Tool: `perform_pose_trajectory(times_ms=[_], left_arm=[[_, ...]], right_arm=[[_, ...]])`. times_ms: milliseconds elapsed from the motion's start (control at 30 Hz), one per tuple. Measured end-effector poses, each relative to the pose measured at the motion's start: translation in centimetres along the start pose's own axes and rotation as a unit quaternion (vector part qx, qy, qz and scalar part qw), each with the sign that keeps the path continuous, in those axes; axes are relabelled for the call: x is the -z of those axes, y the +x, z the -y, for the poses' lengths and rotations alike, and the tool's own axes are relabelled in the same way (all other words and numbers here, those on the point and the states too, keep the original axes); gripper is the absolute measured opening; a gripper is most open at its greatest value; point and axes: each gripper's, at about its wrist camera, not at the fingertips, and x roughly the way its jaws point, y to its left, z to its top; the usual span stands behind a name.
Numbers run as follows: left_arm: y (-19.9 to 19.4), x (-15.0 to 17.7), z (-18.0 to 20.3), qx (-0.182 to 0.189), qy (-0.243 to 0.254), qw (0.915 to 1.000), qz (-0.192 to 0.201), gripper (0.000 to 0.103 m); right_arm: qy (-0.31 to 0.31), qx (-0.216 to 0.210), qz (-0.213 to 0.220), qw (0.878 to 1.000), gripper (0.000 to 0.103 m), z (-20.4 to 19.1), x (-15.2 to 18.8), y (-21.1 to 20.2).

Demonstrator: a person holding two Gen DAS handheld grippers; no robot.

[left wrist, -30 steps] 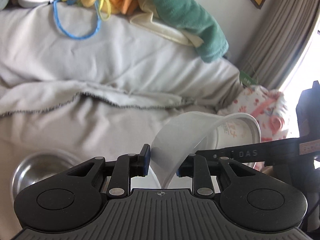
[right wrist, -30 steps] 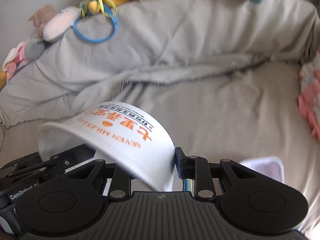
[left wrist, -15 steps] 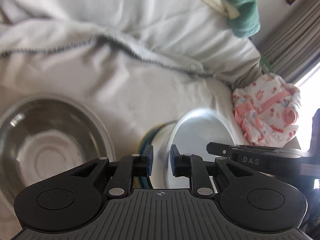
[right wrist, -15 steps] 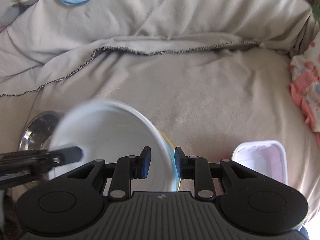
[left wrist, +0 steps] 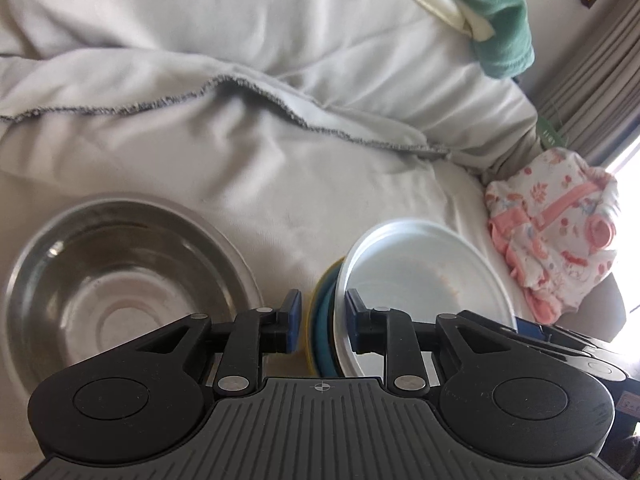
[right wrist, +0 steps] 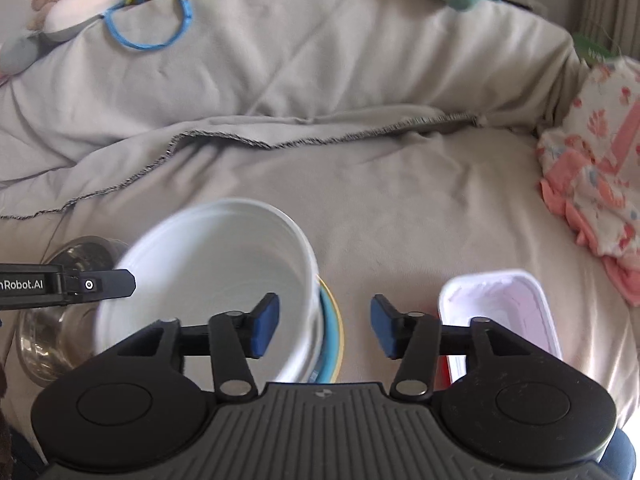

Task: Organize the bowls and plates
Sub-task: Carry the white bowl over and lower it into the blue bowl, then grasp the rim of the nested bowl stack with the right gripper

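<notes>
Two grippers work over a bed draped in a rumpled grey blanket [left wrist: 248, 168], the largest surface here and a soft, uneven one. Next in size, a round stainless-steel bowl [left wrist: 120, 280] sits on the bedding at the left of the left wrist view. Beside it, apart, stands the stack: a white plastic bowl [right wrist: 212, 280] nested upright on a blue plate [left wrist: 322, 332] and a yellow-rimmed plate [right wrist: 339, 320] beneath. A white rectangular plastic tub [right wrist: 500, 312] lies to the right of the stack, with a gap of bare blanket between.

The left gripper [left wrist: 320, 322] has its jaws at a narrow gap astride the white bowl's near rim — one pad inside, one outside the stack's edge, neither clearly pressing. The right gripper [right wrist: 324, 328] has its jaws spread wide across the bowl's right wall, touching nothing.

I judge the white bowl light, thin-walled and a little flexible, so it would squash or skid under a hard pinch; the rim is the sensible place to take hold. The steel bowl looks stiff, heavier and slick — again the rim. The plates are probably rigid and harder to lift off soft bedding.

Open blanket lies beyond the stack; the floral pink-and-white garment [right wrist: 592, 184] and the blanket's raised fold [right wrist: 320, 140] bound it.
</notes>
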Motion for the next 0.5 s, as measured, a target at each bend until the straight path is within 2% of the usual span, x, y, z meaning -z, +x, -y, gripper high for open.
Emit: perform_pose_trajectory(times_ms=[33, 133, 300, 400, 500], left_arm=[[0.4, 0.1, 0.0, 0.001, -0.001, 1.0, -0.004, 0.028], [0.7, 0.3, -0.1, 0.013, -0.01, 0.9998, -0.009, 0.028], [-0.4, 1.9, -0.4, 0.035, -0.06, 0.9976, 0.005, 0.029], [-0.9, 3.0, -0.4, 0.026, -0.092, 0.9954, 0.013, 0.029], [-1.5, 3.2, 0.5, -0.006, -0.1, 0.9948, 0.021, 0.029]], right_arm=[[0.01, -0.001, -0.005, 1.0, 0.053, 0.5, 0.1, 0.4], [0.043, -0.012, -0.012, 0.999, 0.062, 2.1, 0.9, 1.2], [0.086, -0.044, -0.032, 0.995, 0.062, 3.8, 2.3, 2.2], [0.081, -0.06, -0.022, 0.995, 0.063, 3.8, 2.9, 1.8], [0.064, -0.067, 0.004, 0.996, 0.063, 3.4, 3.5, 0.7]])
